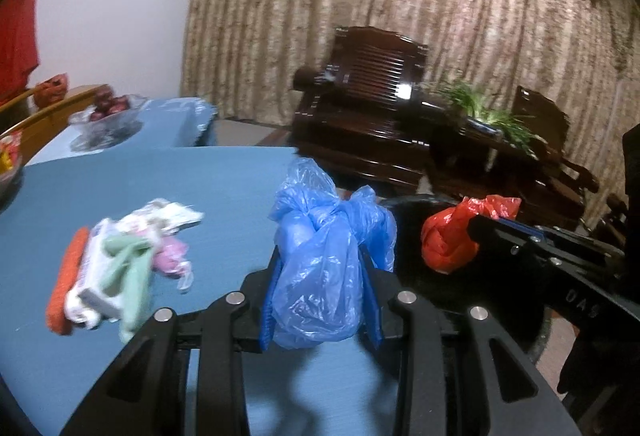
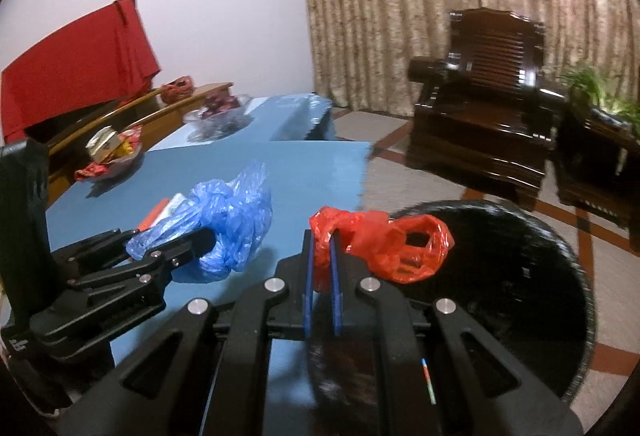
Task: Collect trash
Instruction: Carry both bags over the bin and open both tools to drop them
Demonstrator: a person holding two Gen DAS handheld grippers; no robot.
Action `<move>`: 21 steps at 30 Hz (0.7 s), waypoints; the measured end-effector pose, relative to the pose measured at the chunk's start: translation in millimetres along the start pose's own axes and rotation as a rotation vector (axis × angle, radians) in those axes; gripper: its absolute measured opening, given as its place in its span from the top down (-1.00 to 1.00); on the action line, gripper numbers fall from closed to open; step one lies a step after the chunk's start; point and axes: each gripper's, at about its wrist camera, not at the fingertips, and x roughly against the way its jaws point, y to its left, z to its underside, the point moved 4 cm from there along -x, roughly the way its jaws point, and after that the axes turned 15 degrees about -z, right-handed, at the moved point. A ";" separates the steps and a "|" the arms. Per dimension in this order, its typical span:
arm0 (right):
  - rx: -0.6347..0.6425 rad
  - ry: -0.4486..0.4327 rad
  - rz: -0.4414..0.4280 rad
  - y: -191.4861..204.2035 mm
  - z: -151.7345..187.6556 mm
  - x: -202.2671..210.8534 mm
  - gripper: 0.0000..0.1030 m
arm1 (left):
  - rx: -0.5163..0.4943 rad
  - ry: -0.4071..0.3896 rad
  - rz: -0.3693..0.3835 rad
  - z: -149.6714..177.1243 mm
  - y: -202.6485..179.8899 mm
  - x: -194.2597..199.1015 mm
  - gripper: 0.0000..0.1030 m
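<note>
My left gripper (image 1: pixel 320 256) is shut on a crumpled blue plastic bag (image 1: pixel 324 244) and holds it above the blue table's right edge; the bag also shows in the right wrist view (image 2: pixel 228 220). My right gripper (image 2: pixel 322 240) is shut on a red plastic bag (image 2: pixel 384 244), held over the rim of a black bin (image 2: pixel 500 276); the red bag shows in the left wrist view (image 1: pixel 452 236), above the same bin (image 1: pixel 408 232). A pile of wrappers and scraps (image 1: pixel 116 264) lies on the blue table (image 1: pixel 180 187).
Two glass bowls stand at the table's far left: one with dark red fruit (image 2: pixel 218 113), one with snacks (image 2: pixel 112 151). A dark wooden armchair (image 2: pixel 484 107) and a side table with a plant (image 1: pixel 492 119) stand beyond the bin. A curtain hangs behind.
</note>
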 end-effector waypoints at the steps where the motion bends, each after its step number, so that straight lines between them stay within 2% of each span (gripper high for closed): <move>1: -0.006 -0.001 0.011 -5.7 1.2 3.4 0.87 | -0.008 -0.001 0.011 -0.2 -7.6 -0.7 0.32; 8: -0.061 -0.002 0.100 -47.1 18.4 28.8 0.87 | -0.062 0.009 0.093 1.8 -60.8 -12.4 0.32; 21: -0.131 0.014 0.181 -90.3 45.2 41.5 0.87 | -0.117 0.031 0.145 10.5 -112.5 -33.2 0.32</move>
